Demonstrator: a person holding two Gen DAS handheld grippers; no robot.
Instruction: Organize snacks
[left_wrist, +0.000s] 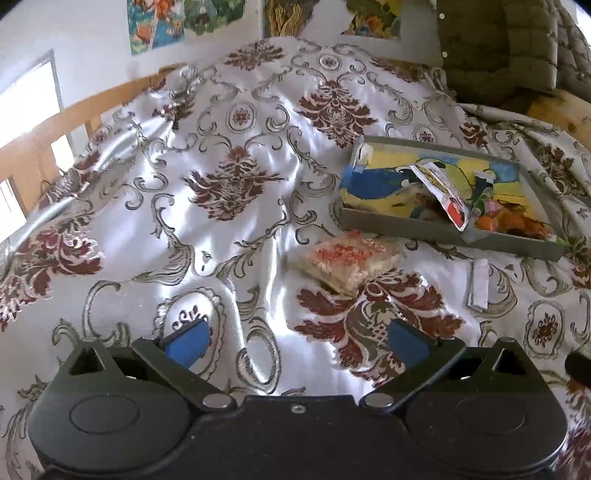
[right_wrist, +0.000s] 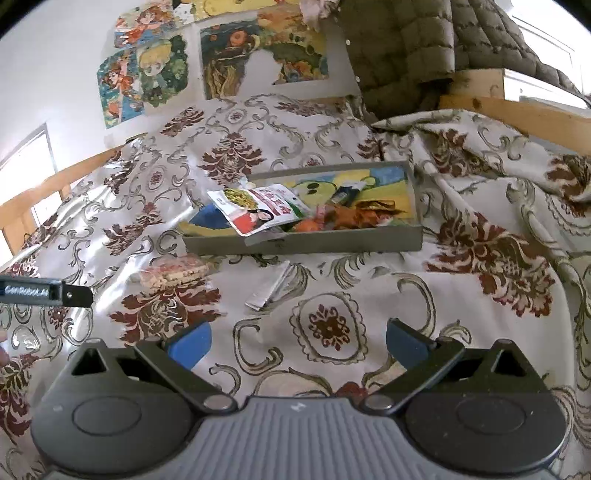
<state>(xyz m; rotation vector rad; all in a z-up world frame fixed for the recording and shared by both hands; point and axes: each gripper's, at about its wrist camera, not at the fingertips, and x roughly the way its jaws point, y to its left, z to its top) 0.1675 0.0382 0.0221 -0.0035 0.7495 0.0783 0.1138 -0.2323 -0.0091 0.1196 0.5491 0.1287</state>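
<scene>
Satin bedspread with a big maroon damask print covers pretty much everything, and both tools hang over it. Nearest to the cameras, the left gripper has its blue-padded jaws spread wide with nothing between them, and the right gripper is the same, wide apart and holding nothing.

Just past the left one, a clear pack of snacks with red print lies flat on the cloth, near the tray's front wall but not touching it. Right of that is a small silvery packet, also loose on the cloth; can't really tell what it is, it's small and washed out.

Further back sits a shallow grey tray with a colourful picture on its floor. A white and red pouch leans over its front-left part, and orange wrapped bits are bunched towards the right.

Behind it all, cartoon posters on the white wall and a quilted olive jacket hanging at the right.
</scene>
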